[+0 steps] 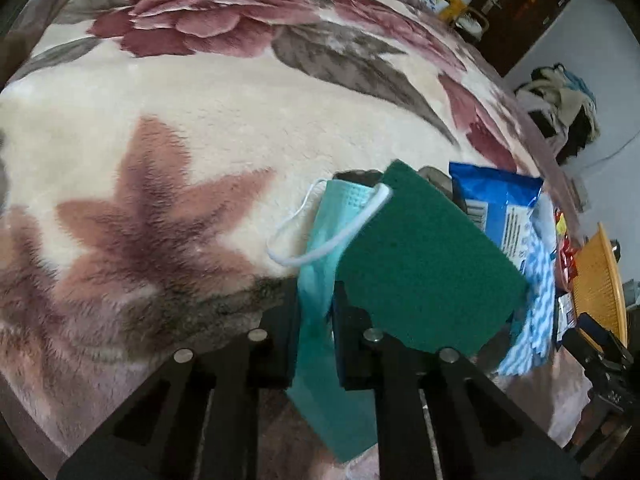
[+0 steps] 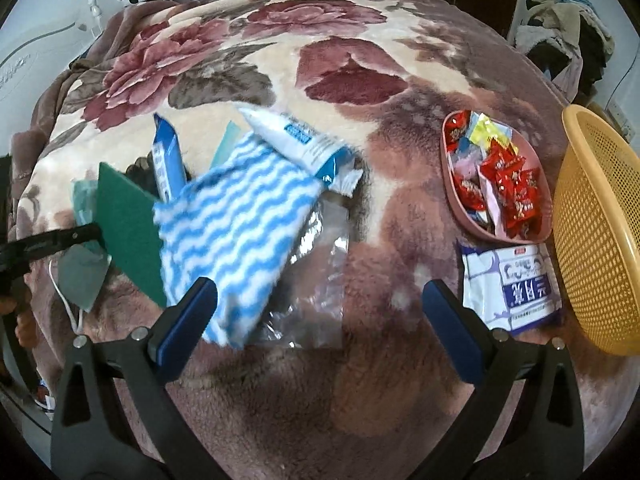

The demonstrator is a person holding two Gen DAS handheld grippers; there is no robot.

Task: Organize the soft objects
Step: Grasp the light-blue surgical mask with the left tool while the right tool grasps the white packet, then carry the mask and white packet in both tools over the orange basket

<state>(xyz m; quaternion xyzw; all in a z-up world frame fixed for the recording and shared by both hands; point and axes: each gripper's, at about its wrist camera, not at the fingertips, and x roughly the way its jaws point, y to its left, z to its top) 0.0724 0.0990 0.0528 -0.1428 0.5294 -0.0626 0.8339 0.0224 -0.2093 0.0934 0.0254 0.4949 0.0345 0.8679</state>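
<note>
My left gripper is shut on a teal face mask, which hangs between its black pads with the white ear loop trailing onto the blanket. A green scouring pad lies right beside the mask, over the right finger. In the right wrist view the left gripper's black fingers reach in from the left at the mask and the pad. A blue-and-white wavy cloth lies beside the pad. My right gripper hangs open above a clear plastic bag, holding nothing.
Everything lies on a floral fleece blanket. A blue wipes pack and a white-blue packet lie behind the cloth. At the right are a pink dish of candies, a white-purple pack and an orange mesh basket.
</note>
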